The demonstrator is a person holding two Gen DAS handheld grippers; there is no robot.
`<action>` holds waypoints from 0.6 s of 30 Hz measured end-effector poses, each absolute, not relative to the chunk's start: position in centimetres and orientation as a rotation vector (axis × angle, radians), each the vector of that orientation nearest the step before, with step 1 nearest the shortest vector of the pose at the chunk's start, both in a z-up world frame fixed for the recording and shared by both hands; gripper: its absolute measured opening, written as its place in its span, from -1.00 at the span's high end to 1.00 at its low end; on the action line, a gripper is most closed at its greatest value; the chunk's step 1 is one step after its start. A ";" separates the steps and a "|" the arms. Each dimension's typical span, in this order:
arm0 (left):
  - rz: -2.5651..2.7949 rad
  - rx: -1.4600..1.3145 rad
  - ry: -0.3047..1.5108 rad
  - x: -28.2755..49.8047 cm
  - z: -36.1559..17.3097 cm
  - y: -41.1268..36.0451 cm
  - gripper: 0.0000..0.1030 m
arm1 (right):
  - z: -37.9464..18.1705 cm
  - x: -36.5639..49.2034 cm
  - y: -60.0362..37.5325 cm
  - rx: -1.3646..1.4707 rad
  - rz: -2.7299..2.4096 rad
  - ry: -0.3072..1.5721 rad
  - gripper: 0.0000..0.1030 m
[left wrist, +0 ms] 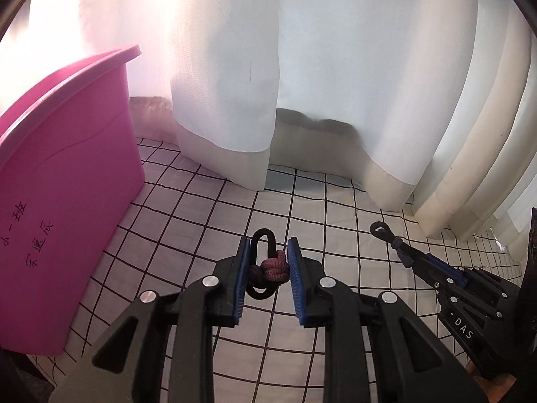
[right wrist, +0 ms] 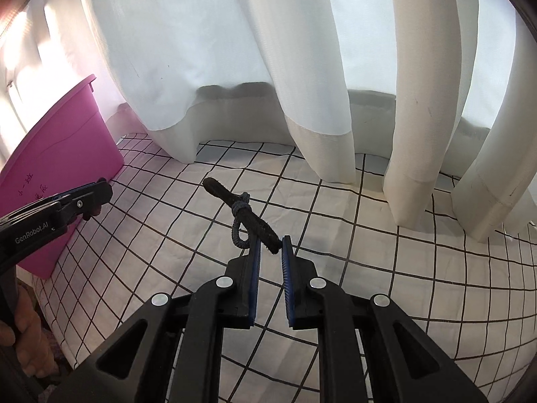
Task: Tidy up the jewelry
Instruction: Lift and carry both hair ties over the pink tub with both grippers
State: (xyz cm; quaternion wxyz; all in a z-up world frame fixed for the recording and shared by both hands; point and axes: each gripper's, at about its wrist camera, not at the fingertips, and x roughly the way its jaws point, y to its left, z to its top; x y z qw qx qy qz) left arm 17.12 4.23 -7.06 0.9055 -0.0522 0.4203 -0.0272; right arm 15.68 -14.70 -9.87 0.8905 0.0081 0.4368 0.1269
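Left gripper: the left gripper [left wrist: 268, 268] is closed down on a hair tie with a pink-red knot [left wrist: 270, 270], its blue pads pressing the knot from both sides; the tie's black loop sticks out beyond the fingertips and another loop hangs below the knot. It is held clear above the checked sheet.
Right gripper: the right gripper [right wrist: 270, 252] is almost fully closed, pinching the near end of a black cord tie with a dark blue knot [right wrist: 246, 216]. The tie juts out past the fingertips, angled up and to the left, with a small blue loop hanging beside the left pad. In the left wrist view the same gripper [left wrist: 414, 257] shows at the right with the tie [left wrist: 391, 238] poking out of its tip.
Hand: at the left edge of the right wrist view a person's hand [right wrist: 25, 339] grips the handle of the left gripper [right wrist: 92, 194].
Surface: a white sheet with a black grid [left wrist: 319, 208] lies under both grippers; whether it covers a bed or a tabletop cannot be told.
Pink bin: a pink plastic bin [left wrist: 67, 174] stands on the sheet at the left, with handwritten dark characters on its side.
Far: white curtains [left wrist: 302, 67] hang in folds, their hems resting on the far edge of the sheet.
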 end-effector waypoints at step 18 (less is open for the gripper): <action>0.329 -0.188 0.650 7.6 5.7 13.1 0.55 | 2.3 16.2 -3.6 -0.084 0.678 0.717 0.78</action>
